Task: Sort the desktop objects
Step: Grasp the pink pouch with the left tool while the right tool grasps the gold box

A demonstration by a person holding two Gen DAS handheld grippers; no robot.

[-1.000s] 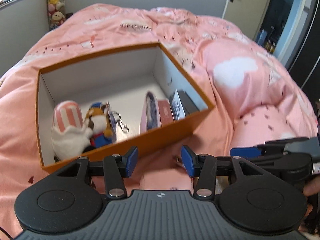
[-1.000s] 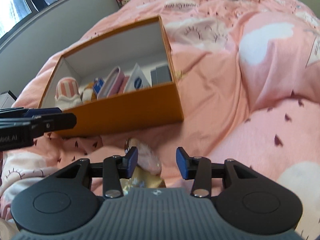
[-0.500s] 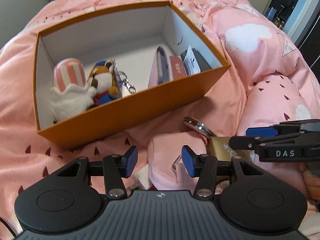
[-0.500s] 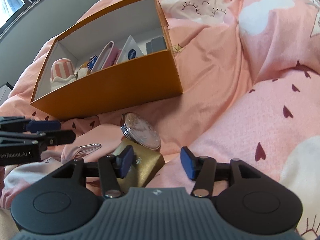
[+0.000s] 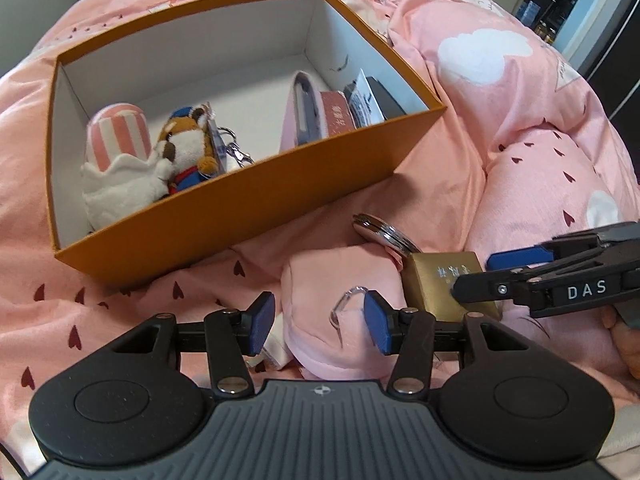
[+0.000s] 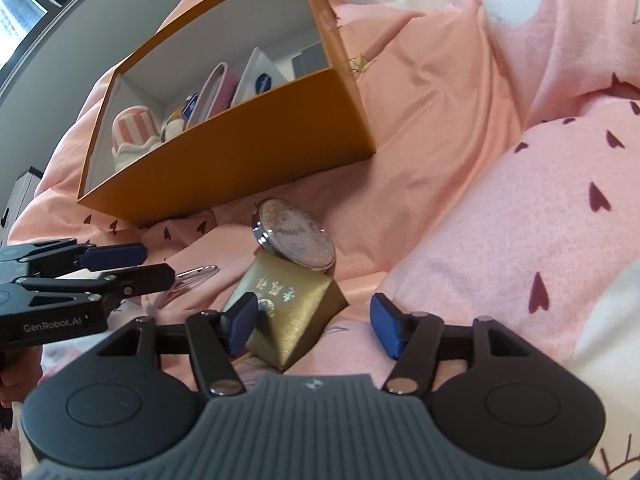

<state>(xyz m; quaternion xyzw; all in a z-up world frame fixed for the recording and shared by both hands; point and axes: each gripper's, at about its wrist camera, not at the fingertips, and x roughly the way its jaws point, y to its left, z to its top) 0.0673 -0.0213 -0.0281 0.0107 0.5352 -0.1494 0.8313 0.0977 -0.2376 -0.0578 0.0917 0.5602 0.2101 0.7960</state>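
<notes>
An orange box (image 5: 240, 216) lies open on the pink bedding, holding a striped plush (image 5: 116, 148), a fox keychain plush (image 5: 188, 148), a pink case (image 5: 300, 112) and dark cards. In front of it sit a round silver compact (image 6: 296, 236), a small gold box (image 6: 288, 320) and a pink soft pouch (image 5: 332, 280) with a metal clip (image 5: 348, 300). My left gripper (image 5: 320, 324) hangs over the pouch, its jaws opening a little on either side of it without pressing it. My right gripper (image 6: 314, 324) is opening above the gold box; only its left pad is near the box.
Rumpled pink duvet (image 5: 520, 128) rises in folds to the right of the box. A window ledge (image 6: 48, 32) runs at the far left of the right wrist view. A dark doorway (image 5: 592, 20) shows at the far right. A hand (image 5: 628, 340) holds the right gripper.
Both views have tipped downward, bringing the compact, gold box and pouch into sight. The right jaws have spread wider over the gold box. The left gripper has sunk toward the pouch.
</notes>
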